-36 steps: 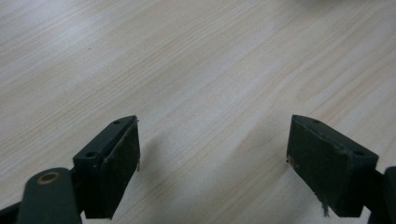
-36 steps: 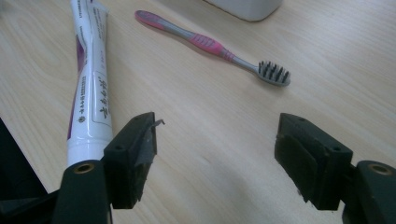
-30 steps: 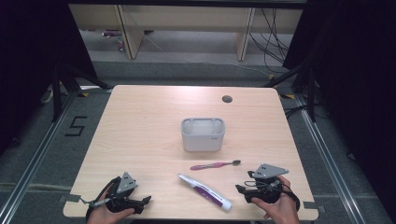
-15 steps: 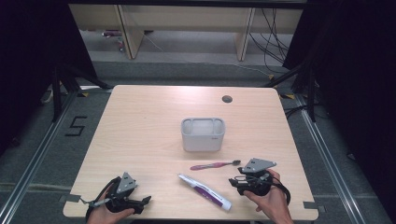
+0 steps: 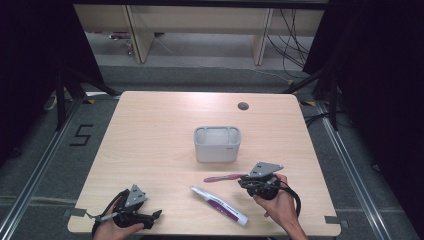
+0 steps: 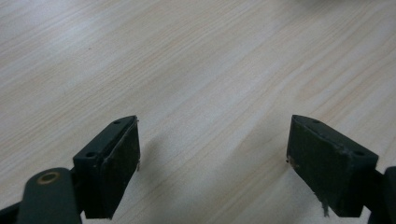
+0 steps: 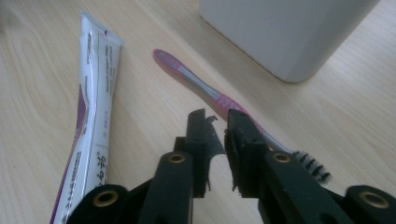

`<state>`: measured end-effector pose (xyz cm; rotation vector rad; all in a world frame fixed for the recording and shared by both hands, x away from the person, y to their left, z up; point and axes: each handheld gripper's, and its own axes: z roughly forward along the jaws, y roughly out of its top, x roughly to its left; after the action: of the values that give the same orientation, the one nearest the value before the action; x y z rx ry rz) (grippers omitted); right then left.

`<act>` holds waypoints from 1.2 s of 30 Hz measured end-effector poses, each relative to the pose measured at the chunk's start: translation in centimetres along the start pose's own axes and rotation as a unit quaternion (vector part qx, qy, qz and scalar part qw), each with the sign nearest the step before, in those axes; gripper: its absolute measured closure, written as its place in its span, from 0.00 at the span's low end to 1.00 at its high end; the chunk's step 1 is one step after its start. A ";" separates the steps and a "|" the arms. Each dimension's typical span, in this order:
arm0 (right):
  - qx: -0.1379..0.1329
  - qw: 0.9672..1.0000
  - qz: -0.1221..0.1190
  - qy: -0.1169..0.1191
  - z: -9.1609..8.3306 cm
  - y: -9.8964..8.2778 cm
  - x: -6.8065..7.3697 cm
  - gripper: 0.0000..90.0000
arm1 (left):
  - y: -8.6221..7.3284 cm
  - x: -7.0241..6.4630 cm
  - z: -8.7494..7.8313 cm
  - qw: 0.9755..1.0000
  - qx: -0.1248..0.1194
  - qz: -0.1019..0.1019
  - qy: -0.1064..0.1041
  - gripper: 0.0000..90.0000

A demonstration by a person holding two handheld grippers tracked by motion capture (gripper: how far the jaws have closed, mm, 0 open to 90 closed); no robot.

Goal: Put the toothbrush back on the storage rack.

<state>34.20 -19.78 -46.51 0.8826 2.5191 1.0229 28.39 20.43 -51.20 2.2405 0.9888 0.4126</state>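
A pink toothbrush (image 5: 222,177) lies on the wooden table (image 5: 150,140) in front of a grey holder (image 5: 217,144). A white and purple toothpaste tube (image 5: 219,205) lies near the front edge. My right gripper (image 5: 243,181) is at the toothbrush's bristle end. In the right gripper view its jaws (image 7: 218,122) have just been closing and stand a narrow gap apart with bare wood between them. The toothbrush (image 7: 187,77) passes under the right-hand jaw, and the tube (image 7: 93,116) lies to the left. My left gripper (image 5: 156,215) rests at the front left, open (image 6: 212,140) over bare wood.
The grey holder (image 7: 285,32) stands just beyond the toothbrush. A round cable hole (image 5: 243,106) sits near the table's far edge. Shelving and cables stand behind the table, and floor tape marked 5 (image 5: 81,135) lies to the left.
My right gripper has slid left along the table to the toothbrush's bristle end, and its jaws have drawn close together. The left gripper has stayed put.
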 end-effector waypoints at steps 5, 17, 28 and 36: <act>-0.005 1.000 -0.008 0.007 1.3 1.0 0.1 0.99 | 0.0 0.0 0.0 1.000 0.000 0.000 0.000 0.19; -0.002 1.000 -0.019 0.009 4.0 3.0 0.0 1.00 | 0.0 0.0 0.0 1.000 0.000 0.000 -0.001 0.19; 0.009 0.999 -0.027 0.015 6.7 4.9 0.8 1.00 | 0.0 0.0 0.0 1.000 -0.003 -0.002 -0.001 0.19; 0.034 0.998 -0.031 0.041 8.6 5.9 1.6 1.00 | 0.0 -0.1 0.0 1.000 -0.004 -0.001 -0.002 0.19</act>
<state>39.53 -10.84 -48.51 0.7918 2.6466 0.9783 28.36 20.38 -51.22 2.2331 0.9855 0.4113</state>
